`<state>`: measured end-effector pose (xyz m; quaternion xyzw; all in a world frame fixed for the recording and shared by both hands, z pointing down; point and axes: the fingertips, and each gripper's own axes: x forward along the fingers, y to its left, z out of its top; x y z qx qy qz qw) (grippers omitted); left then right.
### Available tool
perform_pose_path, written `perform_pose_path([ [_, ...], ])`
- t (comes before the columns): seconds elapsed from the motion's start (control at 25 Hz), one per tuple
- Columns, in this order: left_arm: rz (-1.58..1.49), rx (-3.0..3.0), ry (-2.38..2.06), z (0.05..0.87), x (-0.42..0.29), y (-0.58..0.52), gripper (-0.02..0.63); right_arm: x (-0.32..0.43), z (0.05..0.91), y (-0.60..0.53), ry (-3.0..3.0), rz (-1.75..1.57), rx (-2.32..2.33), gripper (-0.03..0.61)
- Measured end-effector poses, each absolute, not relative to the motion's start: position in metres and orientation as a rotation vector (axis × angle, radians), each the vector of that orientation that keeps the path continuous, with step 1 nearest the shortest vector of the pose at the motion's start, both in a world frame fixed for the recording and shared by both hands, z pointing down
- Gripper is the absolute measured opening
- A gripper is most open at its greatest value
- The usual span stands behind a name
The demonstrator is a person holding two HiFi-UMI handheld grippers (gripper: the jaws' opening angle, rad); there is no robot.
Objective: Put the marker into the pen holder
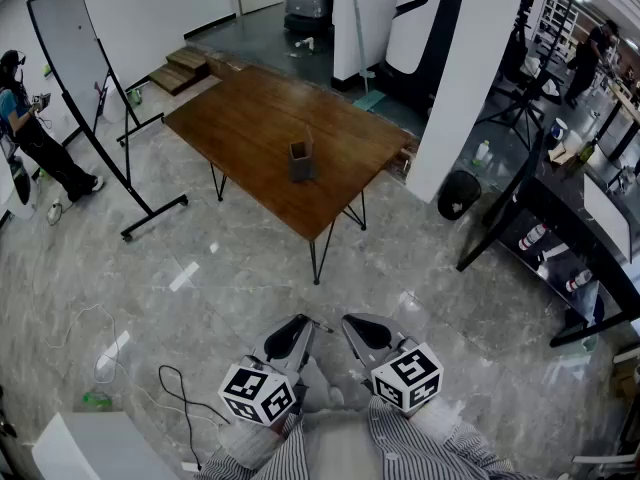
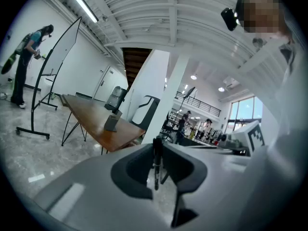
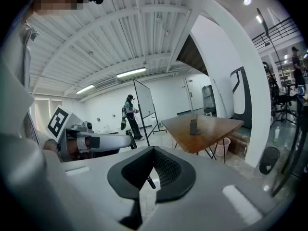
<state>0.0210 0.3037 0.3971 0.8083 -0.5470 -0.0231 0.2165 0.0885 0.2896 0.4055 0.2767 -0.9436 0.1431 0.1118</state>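
Gripping a slim dark marker [image 2: 156, 165], the left gripper [image 2: 156, 148] has its jaws pressed together on the pen's upper part. In that gripper's own view the marker's long axis runs up and down across the jaws, with most of its length hanging below them. The head view shows only a thin dark tip [image 1: 318, 325] poking out to the right of the left gripper [image 1: 303, 323]. The right gripper [image 3: 153, 150] has its jaws closed against each other. A short dark stub shows low in the gap beneath them, too small to identify. In the head view the right gripper [image 1: 352, 323] sits just beside the left one, both held close to the body on striped sleeves [image 1: 260, 458]. Grey marble floor [image 1: 230, 268] lies between the grippers and a brown wooden table [image 1: 250, 118] further off. The pen holder [image 1: 301, 160], a small dark upright box, stands on the table's near half, well apart from the marker. Left of the table stands a tilted whiteboard [image 1: 70, 43] on a wheeled frame, with a person [image 1: 25, 128] beyond it. A white pillar [image 1: 475, 78] and a black bin [image 1: 459, 195] stand to the table's right, and a dark cable [image 1: 180, 388] loops on the near floor.
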Motion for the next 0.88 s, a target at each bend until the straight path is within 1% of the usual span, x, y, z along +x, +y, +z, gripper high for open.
perform_pose_path([
  [0.2, -0.056, 2.240, -1.509, 0.404, 0.008, 0.271, 0.061, 0.078, 0.411, 0.254, -2.764, 0.429, 0.844, 0.000],
  [0.48, -0.063, 2.252, -1.503, 0.404, -0.023, 0.189, 0.061, 0.049, 0.413, 0.178, -2.757, 0.426, 0.868, 0.000],
  [0.88, -0.080, 2.260, -1.482, 0.387, -0.097, 0.059, 0.061, -0.017, 0.402, 0.045, -2.731, 0.461, 0.910, 0.000],
])
